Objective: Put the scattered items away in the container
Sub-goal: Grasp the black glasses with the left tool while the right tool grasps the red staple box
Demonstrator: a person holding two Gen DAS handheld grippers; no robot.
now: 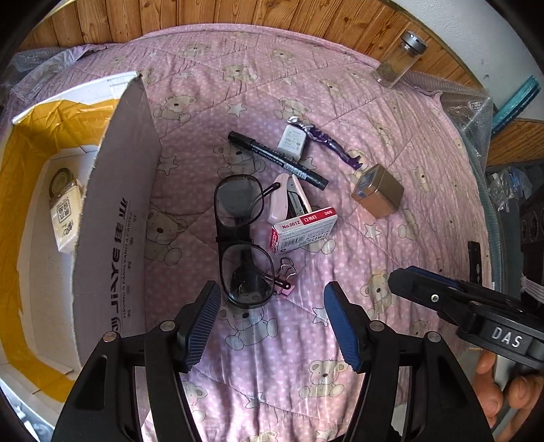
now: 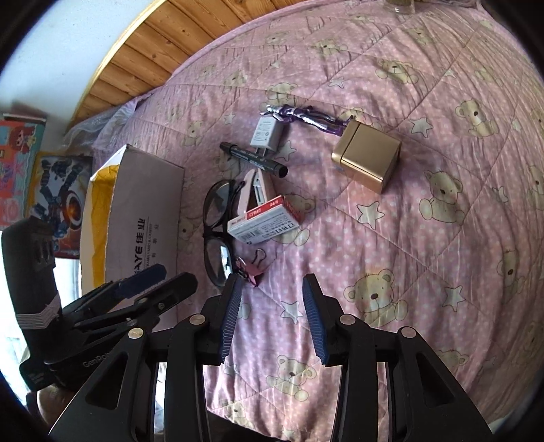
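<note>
Left gripper (image 1: 272, 323), nearest the lens in the left wrist view: jaws wide apart, nothing between them, poised above a pink teddy-bear quilt (image 1: 391, 238) on a bed. Right gripper (image 2: 272, 316): likewise spread and empty; in the left wrist view its tips enter from the right edge, the holding hand (image 1: 503, 391) cut off by the frame.

Just beyond the left gripper's tips lie dark-framed glasses (image 1: 241, 238), one lens close to its left pad. A pink binder clip (image 1: 285, 275) is tucked against the near lens, partly hidden under the frame. Next comes a red-and-white staple box (image 1: 304, 229), touching a pink stapler (image 1: 289, 200) whose lower end it covers. Farther on, a black marker (image 1: 278, 159) lies diagonally, a white charger plug (image 1: 292, 141) touching it. Behind the plug, a purple figurine (image 1: 329, 142); its details are too small to make out. A gold tin (image 1: 377, 193) sits to the right, apart from the cluster.

The cardboard box (image 1: 115, 210) stands to the left of the glasses, flap raised; its interior is largely screened, showing a small packet (image 1: 66, 217) and yellow lining. Farthest, a glass jar (image 1: 401, 59) stands near the wooden wall panelling (image 1: 238, 10).
</note>
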